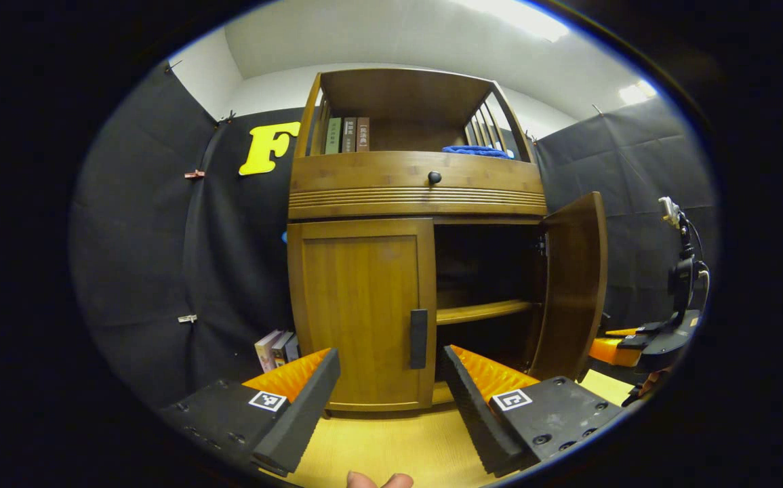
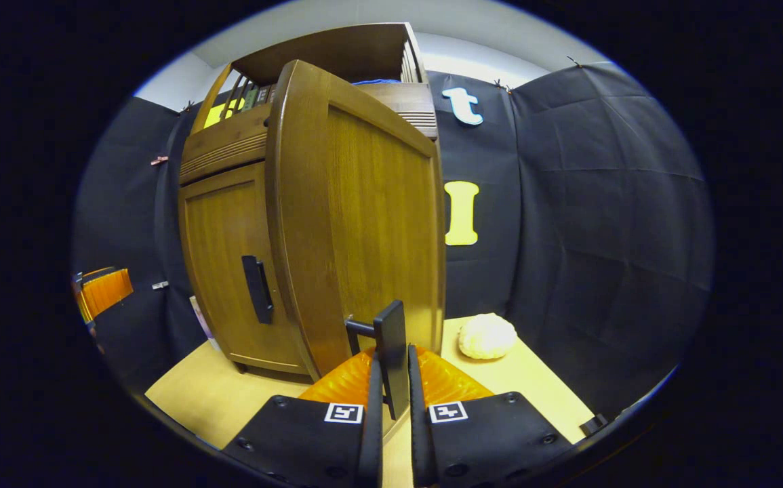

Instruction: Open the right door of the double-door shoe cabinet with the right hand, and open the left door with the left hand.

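— Nearest? Right gripper (image 2: 391,386): jaws clamped on right door's bar handle (image 2: 391,352); right door (image 2: 364,224) swung open.
— Left gripper (image 1: 391,393)?
— Jaws held wide, short of left door handle (image 1: 418,338); left door (image 1: 360,312) shut. Grained wood cabinet (image 1: 418,190) w/ round knob (image 1: 434,177). Knobbly pale lump (image 2: 487,336) seen on tabletop.

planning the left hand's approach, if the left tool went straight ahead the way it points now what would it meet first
Most likely the closed left door, near its dark handle. The left tool stands open and aimed about there, nothing between. Depth is unclear, so the exact contact spot is a guess.
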Motion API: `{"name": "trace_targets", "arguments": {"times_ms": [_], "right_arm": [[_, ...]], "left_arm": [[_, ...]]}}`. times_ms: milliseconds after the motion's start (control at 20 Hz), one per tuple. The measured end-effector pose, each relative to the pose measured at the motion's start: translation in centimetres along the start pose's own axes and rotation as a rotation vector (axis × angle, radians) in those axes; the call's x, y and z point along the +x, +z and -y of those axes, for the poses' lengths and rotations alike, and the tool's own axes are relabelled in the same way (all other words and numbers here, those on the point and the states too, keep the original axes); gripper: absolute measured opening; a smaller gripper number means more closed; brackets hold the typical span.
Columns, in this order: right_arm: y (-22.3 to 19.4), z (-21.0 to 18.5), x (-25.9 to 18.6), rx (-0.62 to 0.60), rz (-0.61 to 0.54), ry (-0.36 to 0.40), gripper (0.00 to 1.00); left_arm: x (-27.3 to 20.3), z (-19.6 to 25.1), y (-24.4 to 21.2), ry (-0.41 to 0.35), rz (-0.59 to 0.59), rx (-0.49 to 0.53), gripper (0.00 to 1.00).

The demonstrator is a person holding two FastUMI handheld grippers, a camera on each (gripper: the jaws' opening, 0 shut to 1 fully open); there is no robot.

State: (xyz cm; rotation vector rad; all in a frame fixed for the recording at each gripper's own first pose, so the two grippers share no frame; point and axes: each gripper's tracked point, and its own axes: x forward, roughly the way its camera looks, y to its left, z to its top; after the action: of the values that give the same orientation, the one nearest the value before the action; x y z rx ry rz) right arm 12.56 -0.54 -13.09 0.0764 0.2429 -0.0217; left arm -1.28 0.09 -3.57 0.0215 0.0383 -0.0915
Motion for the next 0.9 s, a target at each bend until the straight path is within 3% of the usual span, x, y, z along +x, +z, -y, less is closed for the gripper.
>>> {"name": "trace_targets", "arguments": {"times_ms": [50,100,200,250,300,350,500,900], "right_arm": [[0.0,0.5,0.0,0.013,-0.003,-0.012,0.16],[0.3,0.7,0.0,0.032,0.0,-0.025,0.2],[0.4,1.9,0.4,0.039,0.014,-0.079,0.2],[0.4,1.9,0.7,0.045,0.013,-0.066,0.25],[0.1,2.3,1.3,0.048,0.014,-0.056,0.13],[0.4,1.9,0.5,0.044,0.008,-0.027,0.07],[0.3,2.0,0.0,0.031,-0.003,0.058,0.1],[0.1,2.8,-0.8,0.016,-0.045,0.179,0.06]], "left_arm": [[0.0,0.3,0.1,-0.007,0.0,-0.002,0.94],[0.1,0.6,0.5,-0.012,0.01,-0.005,0.94],[0.7,1.1,0.8,-0.022,0.017,0.002,0.92],[1.2,1.5,0.7,-0.027,0.014,0.007,0.92],[1.6,1.8,0.7,-0.032,0.013,0.006,0.94],[2.2,2.3,0.7,-0.037,0.012,0.002,0.94],[4.2,3.8,0.6,-0.039,0.014,-0.009,0.92],[9.9,6.3,-1.4,0.014,-0.046,-0.035,0.95]]}}
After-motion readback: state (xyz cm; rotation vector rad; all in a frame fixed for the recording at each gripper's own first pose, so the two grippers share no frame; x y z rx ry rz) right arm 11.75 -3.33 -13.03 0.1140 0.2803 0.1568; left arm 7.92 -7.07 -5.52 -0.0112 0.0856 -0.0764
